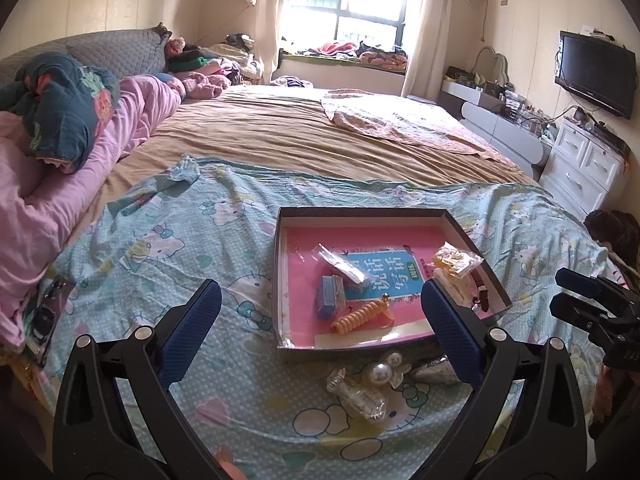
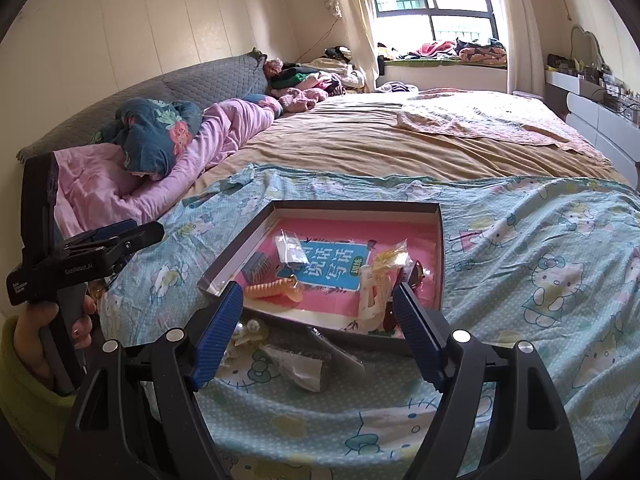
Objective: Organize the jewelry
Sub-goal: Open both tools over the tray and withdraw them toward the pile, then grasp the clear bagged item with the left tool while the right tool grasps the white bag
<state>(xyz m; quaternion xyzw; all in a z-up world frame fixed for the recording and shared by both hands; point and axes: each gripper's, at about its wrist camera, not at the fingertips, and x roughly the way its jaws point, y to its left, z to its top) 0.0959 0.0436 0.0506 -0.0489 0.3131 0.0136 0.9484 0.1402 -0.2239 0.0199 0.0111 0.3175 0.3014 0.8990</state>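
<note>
Left tool (image 1: 320, 320), right tool (image 2: 318, 326): black frames, blue ribbed pads, silver screws; yellow-green sleeve (image 2: 16, 364), painted nails.

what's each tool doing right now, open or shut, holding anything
Left tool: open, holding nothing, above the clips lying on the sheet before the box.
Right tool: open, holding nothing, at the box's near edge.

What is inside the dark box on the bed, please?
The dark box holds a pink book, an orange spiral hair tie, a blue clip and small clear bags. The box floor under the book is hidden.
</note>
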